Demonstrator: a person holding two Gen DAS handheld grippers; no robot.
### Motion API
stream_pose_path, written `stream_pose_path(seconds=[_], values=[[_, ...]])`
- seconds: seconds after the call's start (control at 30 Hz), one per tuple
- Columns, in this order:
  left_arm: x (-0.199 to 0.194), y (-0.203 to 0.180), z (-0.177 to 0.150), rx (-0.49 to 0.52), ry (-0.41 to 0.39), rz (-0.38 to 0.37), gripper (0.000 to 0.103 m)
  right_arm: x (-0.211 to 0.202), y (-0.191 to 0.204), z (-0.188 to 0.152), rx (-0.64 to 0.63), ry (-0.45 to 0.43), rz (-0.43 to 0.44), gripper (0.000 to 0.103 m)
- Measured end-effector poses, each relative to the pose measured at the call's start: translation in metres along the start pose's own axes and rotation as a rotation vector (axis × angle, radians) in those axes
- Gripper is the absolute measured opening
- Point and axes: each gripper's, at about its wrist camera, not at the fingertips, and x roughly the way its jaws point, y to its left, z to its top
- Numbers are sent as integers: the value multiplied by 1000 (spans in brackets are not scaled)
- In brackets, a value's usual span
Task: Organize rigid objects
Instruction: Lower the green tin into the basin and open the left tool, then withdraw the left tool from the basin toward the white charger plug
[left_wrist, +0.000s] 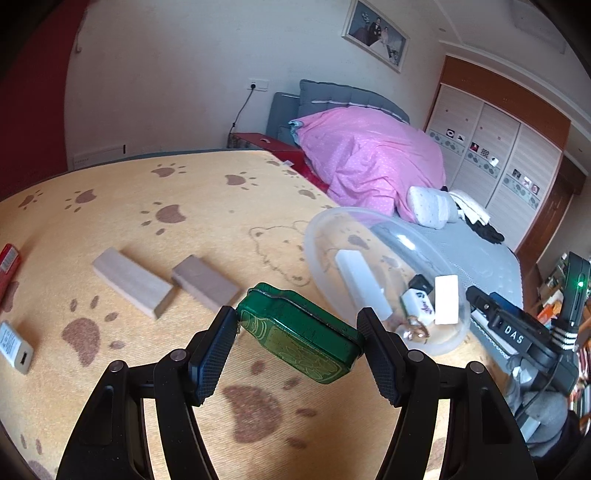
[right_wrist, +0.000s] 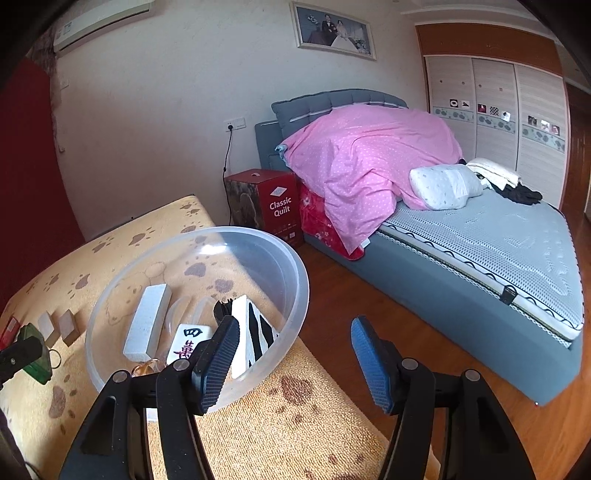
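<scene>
My left gripper (left_wrist: 297, 334) is shut on a green tin (left_wrist: 301, 332), which is tilted and held above the paw-print tablecloth (left_wrist: 184, 192). The tin also shows at the left edge of the right wrist view (right_wrist: 35, 350). Just right of it stands a clear plastic bowl (left_wrist: 317, 254) holding a long white block (left_wrist: 364, 286), a mahjong tile (left_wrist: 419, 304) and a smaller white block (left_wrist: 447, 299). Two wooden blocks (left_wrist: 131, 282) (left_wrist: 205, 282) lie to the left. My right gripper (right_wrist: 293, 356) is open at the bowl's (right_wrist: 295, 273) near rim, with nothing between its fingers.
A red pack (left_wrist: 9, 264) and a white charger (left_wrist: 14, 349) lie at the table's left edge. A striped block (right_wrist: 255, 332) sits in the bowl. Beyond the table are a red box (right_wrist: 275, 206), a bed with a pink quilt (right_wrist: 369, 166) and wood floor (right_wrist: 351, 295).
</scene>
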Motion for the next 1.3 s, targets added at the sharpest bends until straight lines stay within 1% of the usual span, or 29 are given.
stream_pose_path(seconds=[0.3,0.5,0.53,0.57,0.63,0.87,1.1,1.3], values=[[20,-34,13,65,-14,-69,68,-1,3,-1,-1,-2,17,70],[37,-47,17,62,-3,-114,68,-1,2,-2,4,3,26,70],[40,-48,18,60,-2,-118,69,-1,1,-2,5,4,27,70],[43,-49,18,58,1,-120,75,-1,2,-2,5,5,27,70],[47,-47,16,50,12,-116,82,-1,2,-2,4,5,27,70],[47,-37,8,12,30,-104,82,-2,2,-2,3,3,24,70],[41,-32,2,10,28,-86,82,-3,8,-4,-7,0,22,70],[37,-24,-1,-11,33,-63,82,-6,13,-6,-20,-4,26,71]])
